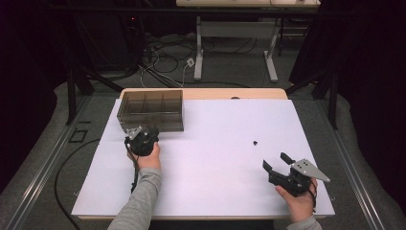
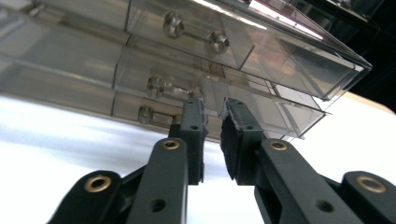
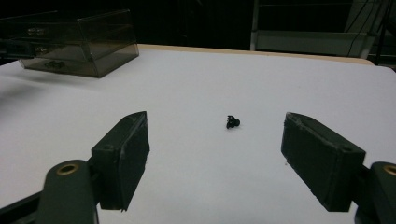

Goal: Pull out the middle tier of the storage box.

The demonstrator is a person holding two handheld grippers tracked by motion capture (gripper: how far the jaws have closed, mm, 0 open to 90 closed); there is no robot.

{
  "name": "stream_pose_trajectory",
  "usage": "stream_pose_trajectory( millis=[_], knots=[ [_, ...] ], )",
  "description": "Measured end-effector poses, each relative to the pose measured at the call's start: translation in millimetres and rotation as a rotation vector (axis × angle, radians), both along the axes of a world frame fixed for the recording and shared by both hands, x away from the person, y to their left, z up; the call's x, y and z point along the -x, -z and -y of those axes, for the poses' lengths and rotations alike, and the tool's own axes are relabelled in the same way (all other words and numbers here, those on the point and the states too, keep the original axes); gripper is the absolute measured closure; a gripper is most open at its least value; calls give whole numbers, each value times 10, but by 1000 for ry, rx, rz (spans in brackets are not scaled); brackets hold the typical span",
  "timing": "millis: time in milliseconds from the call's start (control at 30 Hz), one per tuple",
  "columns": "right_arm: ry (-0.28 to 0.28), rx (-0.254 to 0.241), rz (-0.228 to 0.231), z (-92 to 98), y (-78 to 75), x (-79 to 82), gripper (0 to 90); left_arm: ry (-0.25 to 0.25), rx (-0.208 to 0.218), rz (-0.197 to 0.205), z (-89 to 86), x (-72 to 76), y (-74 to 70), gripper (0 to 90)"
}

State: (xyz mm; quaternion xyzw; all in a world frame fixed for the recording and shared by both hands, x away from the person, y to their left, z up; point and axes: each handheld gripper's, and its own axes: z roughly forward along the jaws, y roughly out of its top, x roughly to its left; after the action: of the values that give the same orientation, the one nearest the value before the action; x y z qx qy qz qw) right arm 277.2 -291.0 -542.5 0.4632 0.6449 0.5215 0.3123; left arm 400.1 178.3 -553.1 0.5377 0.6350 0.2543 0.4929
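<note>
A: At the worktop's [image 1: 215,158] far left corner sits the smoky plastic drawer box [image 1: 151,109]. The left gripper [image 2: 214,122] is at its lowest drawer handle [image 2: 157,116], fingers nearly together, a narrow gap, gripping nothing.

B: Light, rigid, slippery; it may slide when pulled. Pinch the handle bar. The right gripper [image 3: 215,154]?

A: Wide open, empty, facing a small black part [image 3: 232,122].

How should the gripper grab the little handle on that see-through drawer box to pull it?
Grip the clear bar handle across its thin middle, between its two knobs, coming straight at the drawer box from the front. It stands out from the drawer face, so the left gripper, jaws slightly apart just before it, could likely pinch it there.
</note>
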Motion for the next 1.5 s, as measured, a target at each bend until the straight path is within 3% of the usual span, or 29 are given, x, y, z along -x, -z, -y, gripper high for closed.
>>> stream_pose_trajectory(
  millis=[133, 300, 800, 1167, 1333, 1500],
  knots=[
    [-1, -11, 2, 2, 2, -1, 231, 18, -62, 7, -54, 26, -55, 720],
    [-1, -11, -3, -2, 4, -2, 231, 42, -71, 11, -127, 60, -108, 650],
    [5, -10, -6, -1, 3, -3, 231, 155, -169, -15, -293, 90, -342, 449],
    [6, -12, -5, -6, 5, -3, 231, 206, -264, -19, -409, 120, -528, 393],
    [4, -9, -12, -8, 6, -1, 231, 225, -263, -2, -468, 126, -560, 369],
    [0, -12, -11, -16, 7, -3, 231, 245, -319, 1, -506, 133, -610, 360]
  ],
)
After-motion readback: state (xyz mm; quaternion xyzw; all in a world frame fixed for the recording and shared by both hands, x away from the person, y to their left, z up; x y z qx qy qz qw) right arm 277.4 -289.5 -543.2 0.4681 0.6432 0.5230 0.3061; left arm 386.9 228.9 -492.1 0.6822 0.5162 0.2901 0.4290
